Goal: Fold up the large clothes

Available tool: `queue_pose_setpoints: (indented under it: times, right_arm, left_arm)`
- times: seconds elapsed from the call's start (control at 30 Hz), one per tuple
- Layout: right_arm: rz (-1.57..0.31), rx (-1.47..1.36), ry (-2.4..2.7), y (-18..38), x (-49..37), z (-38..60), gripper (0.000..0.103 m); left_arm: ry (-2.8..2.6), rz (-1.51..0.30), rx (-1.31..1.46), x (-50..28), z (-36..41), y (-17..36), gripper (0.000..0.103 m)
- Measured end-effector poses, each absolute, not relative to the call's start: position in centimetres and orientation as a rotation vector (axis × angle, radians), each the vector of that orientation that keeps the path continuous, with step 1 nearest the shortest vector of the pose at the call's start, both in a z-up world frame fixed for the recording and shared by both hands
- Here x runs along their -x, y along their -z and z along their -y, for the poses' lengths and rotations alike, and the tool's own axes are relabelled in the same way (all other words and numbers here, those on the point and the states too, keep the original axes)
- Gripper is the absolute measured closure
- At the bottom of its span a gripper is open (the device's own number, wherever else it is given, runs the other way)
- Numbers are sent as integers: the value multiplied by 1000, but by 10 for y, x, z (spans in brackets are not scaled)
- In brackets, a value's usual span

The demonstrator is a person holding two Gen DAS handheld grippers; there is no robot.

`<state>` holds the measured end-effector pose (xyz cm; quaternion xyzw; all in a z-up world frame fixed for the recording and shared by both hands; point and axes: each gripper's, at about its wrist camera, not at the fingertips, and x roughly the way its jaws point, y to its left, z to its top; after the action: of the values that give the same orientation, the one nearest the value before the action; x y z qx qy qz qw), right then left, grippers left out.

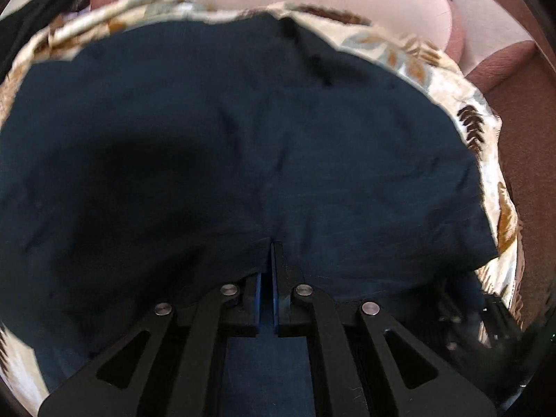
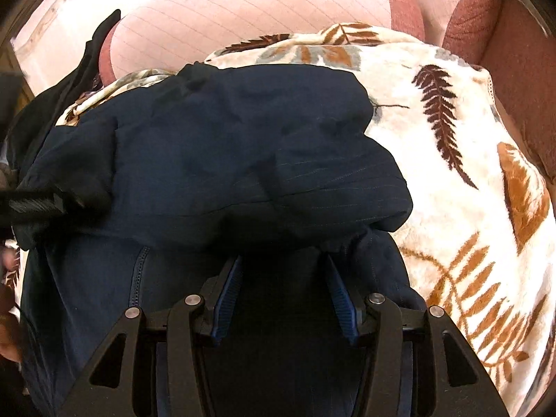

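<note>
Left gripper (image 1: 270,243): jaws closed together, pinching an edge of the navy garment (image 1: 243,139).
Navy garment: spread over the leaf-print blanket (image 2: 451,173), covering its left and middle; one flap is folded back over the rest; zipper (image 2: 137,278) on the lower layer.
Right gripper (image 2: 283,260): jaws half apart, tips hidden under the folded flap; grip cannot be told.
Blanket: bare along its right edge.
Cushion (image 2: 243,17): pink, beyond the far edge.
</note>
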<state>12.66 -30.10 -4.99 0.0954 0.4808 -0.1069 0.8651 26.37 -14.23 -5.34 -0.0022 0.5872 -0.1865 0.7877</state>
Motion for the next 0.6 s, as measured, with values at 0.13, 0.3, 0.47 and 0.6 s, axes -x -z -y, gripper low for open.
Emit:
queue_pose_setpoints:
  times: [0.13,0.3,0.47,0.6]
  right_arm:
    - [-956,-210,228,35,-124,296,52]
    - [-861,-110,107,3,-135,253,42]
    - [-811,2,-93,-13,-155,176,32]
    - [-828,162,-211,-3,-167,99,27]
  left_arm:
    - [534,-1259,104,-245,115,29,89]
    - [525,-1110,285,-217,30,-17,66]
    - [288,-1068,393,-233,-62,-20,66]
    - [202,-1119,446,-246,-98,0,66]
